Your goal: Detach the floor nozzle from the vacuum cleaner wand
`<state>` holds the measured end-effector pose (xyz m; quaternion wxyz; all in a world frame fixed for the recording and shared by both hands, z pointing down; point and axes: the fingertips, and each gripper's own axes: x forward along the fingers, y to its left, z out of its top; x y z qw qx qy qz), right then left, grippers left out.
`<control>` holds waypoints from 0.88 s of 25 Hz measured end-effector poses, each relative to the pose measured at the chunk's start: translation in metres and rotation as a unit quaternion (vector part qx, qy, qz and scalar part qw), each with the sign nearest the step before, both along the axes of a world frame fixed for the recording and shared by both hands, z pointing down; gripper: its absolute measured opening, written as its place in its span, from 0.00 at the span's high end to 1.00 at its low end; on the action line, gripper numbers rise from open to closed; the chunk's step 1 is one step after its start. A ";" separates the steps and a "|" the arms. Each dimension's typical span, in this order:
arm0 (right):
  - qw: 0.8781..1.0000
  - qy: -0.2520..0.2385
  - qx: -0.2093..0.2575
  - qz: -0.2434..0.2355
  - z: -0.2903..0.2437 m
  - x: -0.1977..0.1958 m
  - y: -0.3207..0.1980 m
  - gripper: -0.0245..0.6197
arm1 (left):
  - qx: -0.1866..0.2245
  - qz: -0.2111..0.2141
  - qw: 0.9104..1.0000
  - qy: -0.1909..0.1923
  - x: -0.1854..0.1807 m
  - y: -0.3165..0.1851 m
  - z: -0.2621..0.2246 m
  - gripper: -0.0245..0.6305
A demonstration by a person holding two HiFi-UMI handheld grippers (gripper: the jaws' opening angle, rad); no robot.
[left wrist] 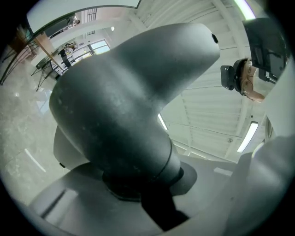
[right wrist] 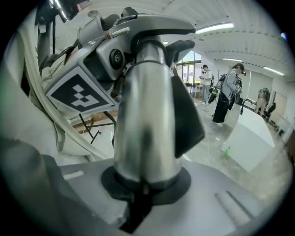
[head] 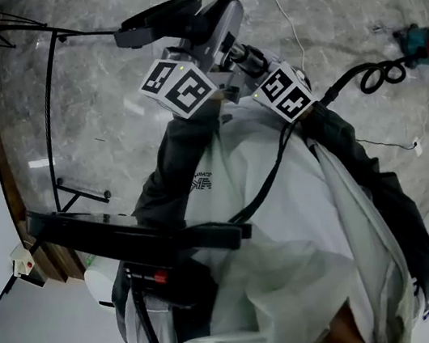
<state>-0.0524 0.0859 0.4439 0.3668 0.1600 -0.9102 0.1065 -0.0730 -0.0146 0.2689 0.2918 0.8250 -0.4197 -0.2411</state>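
A white coat (head: 289, 219) is seen filling the lower head view, with a grey marble floor (head: 110, 136) spread beyond it and a glass table (head: 31, 108) set at the left. The floor nozzle (head: 162, 15) is held up in the air in front of the person. Its dark grey neck (left wrist: 129, 101) is clamped between the narrowly set jaws of the left gripper (left wrist: 138, 193). The silver wand (right wrist: 147, 120) is gripped by the right gripper (right wrist: 140, 191). The 2 grippers are kept close together.
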 end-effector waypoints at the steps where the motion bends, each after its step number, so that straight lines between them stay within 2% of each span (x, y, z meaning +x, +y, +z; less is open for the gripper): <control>1: 1.000 -0.002 -0.004 -0.006 0.000 -0.002 0.002 0.90 | 0.000 0.002 1.000 -0.001 -0.001 0.001 0.000 0.83; 3: 0.998 -0.022 -0.030 -0.047 -0.003 -0.004 0.012 0.90 | 0.032 0.036 0.999 0.010 0.004 0.009 -0.008 0.83; 4: 0.993 -0.043 -0.056 -0.089 -0.009 -0.004 0.024 0.90 | 0.072 0.074 0.994 0.027 0.010 0.020 -0.018 0.84; 5: 0.983 -0.069 -0.090 -0.144 -0.017 -0.001 0.039 0.90 | 0.125 0.123 0.983 0.049 0.019 0.036 -0.031 0.84; 7: 0.950 -0.108 -0.155 -0.248 -0.036 0.012 0.067 0.90 | 0.222 0.205 0.950 0.085 0.037 0.069 -0.057 0.84; 8: 0.938 -0.117 -0.173 -0.276 -0.042 0.018 0.072 0.90 | 0.243 0.221 0.940 0.092 0.042 0.075 -0.064 0.84; 9: 0.935 -0.119 -0.181 -0.280 -0.044 0.020 0.071 0.90 | 0.247 0.221 0.939 0.095 0.044 0.073 -0.066 0.84; 10: 0.941 -0.116 -0.178 -0.265 -0.042 0.019 0.066 0.90 | 0.237 0.209 0.944 0.096 0.043 0.066 -0.064 0.84; 12: 0.962 -0.104 -0.146 -0.204 -0.034 0.009 0.050 0.90 | 0.198 0.166 0.962 0.090 0.033 0.048 -0.054 0.83; 14: 0.986 -0.077 -0.087 -0.116 -0.025 -0.002 0.031 0.90 | 0.145 0.107 0.982 0.058 0.017 0.030 -0.042 0.82; 16: 0.999 -0.028 -0.013 -0.018 -0.016 -0.005 0.011 0.90 | 0.079 0.046 0.996 0.022 0.005 0.016 -0.026 0.82; 17: 1.000 -0.001 0.020 0.018 -0.012 -0.003 0.002 0.90 | 0.048 0.020 0.999 0.009 0.000 0.011 -0.018 0.83; 19: 0.997 0.029 0.054 0.045 -0.007 0.000 -0.007 0.90 | 0.019 -0.005 1.000 -0.004 -0.006 0.006 -0.009 0.84; 20: 0.997 0.031 0.058 0.040 -0.007 0.000 -0.008 0.90 | 0.025 -0.002 1.000 -0.006 -0.005 0.007 -0.010 0.84; 22: 0.999 0.011 0.047 0.004 -0.010 0.000 -0.003 0.90 | 0.066 0.030 0.997 -0.005 0.004 0.014 -0.021 0.85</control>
